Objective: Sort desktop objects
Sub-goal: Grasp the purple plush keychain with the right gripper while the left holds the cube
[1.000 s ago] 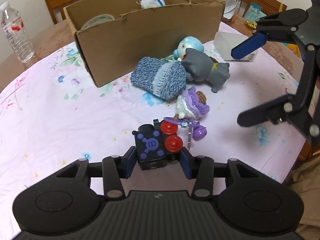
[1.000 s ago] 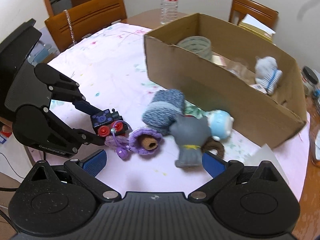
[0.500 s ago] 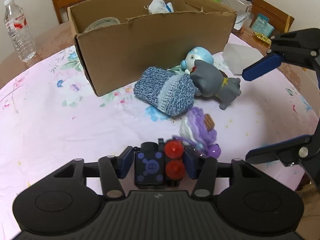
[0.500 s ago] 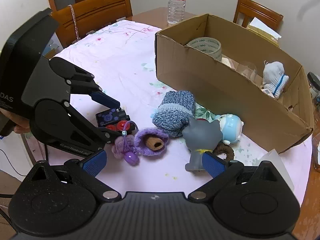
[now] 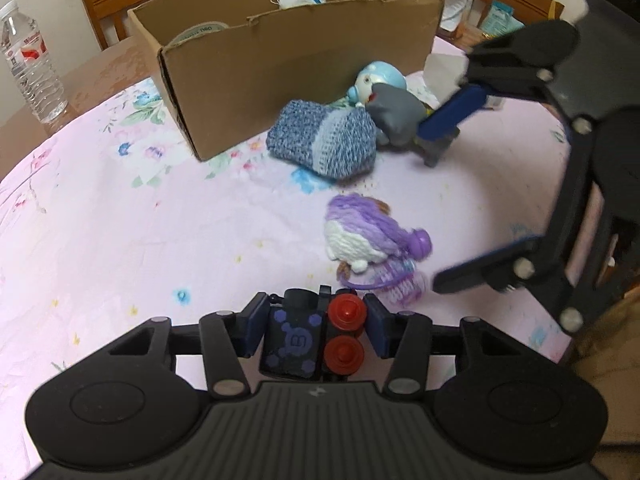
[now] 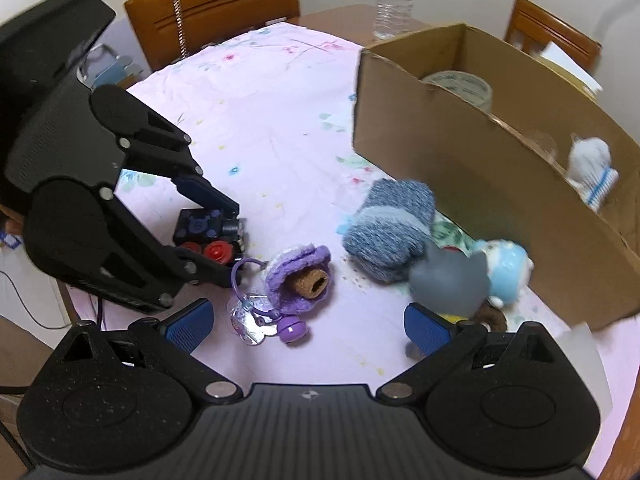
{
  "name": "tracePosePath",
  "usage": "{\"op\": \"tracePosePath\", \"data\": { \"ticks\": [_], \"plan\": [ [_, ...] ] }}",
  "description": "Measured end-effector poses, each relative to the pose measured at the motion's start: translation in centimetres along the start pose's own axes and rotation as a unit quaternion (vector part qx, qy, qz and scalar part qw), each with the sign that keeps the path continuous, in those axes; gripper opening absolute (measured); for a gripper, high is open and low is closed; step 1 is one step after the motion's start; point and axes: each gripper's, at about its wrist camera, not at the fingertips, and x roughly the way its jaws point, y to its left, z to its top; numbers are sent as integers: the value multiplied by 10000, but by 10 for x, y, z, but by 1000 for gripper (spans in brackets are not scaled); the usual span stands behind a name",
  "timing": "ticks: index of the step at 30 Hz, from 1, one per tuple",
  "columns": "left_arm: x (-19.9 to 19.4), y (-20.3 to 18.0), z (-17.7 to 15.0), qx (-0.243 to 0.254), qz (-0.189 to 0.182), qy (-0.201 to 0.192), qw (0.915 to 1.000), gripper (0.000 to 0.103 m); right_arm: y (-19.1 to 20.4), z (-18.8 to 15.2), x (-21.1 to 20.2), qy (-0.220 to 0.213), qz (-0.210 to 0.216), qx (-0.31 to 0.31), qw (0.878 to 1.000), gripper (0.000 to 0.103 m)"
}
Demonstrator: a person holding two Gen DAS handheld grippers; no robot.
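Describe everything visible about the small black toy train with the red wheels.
The small black toy train with red wheels looks like hard plastic: a black blocky body printed with purple dots and a bear-face mark, a short black chimney, and two round red wheels along one side. It is clamped between the blue-padded fingers of the left hand-held gripper, turned sideways so that both wheels face the camera. In the right wrist view it seems just above the pink floral tablecloth.

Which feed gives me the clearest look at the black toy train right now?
Left wrist. The black toy train fills the foreground, clamped between the left gripper pads, purple emblem and red wheels facing the lens. The right wrist view shows it smaller, side-on, partly hidden by that gripper's fingers.
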Motion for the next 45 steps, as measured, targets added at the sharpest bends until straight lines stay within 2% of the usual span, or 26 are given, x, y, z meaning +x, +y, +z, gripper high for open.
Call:
{"op": "tracePosePath", "data": {
  "ticks": [9,18,20,21,23,31,39,45],
  "plan": [
    [-6,1,-8,41,-51,-31,10000,50,7,20,14,-105,36,-193,9998,90],
    [-8,2,-10,75,-116,-65,9999,50,15,23,42,179,197,-272,9993,65],
    [-8,2,-10,66,-115,-60,9999,50,16,21,46,232,224,-233,9992,55],
    [-8,2,-10,68,-112,-59,9999,50,18,20,47,224,189,-256,9992,54],
    [-8,4,-10,47,-96,-50,9999,50,20,20,46,205,157,-307,9992,46],
    [-15,14,-15,-52,-9,-44,10000,50,18,15,41,199,47,-178,9996,45],
    [-19,24,-17,-144,154,-4,9998,50,7,9,28,231,-238,-113,9994,45],
    [-18,23,-14,-150,145,-26,9998,50,1,8,35,170,-164,173,9996,52]
  ]
}}
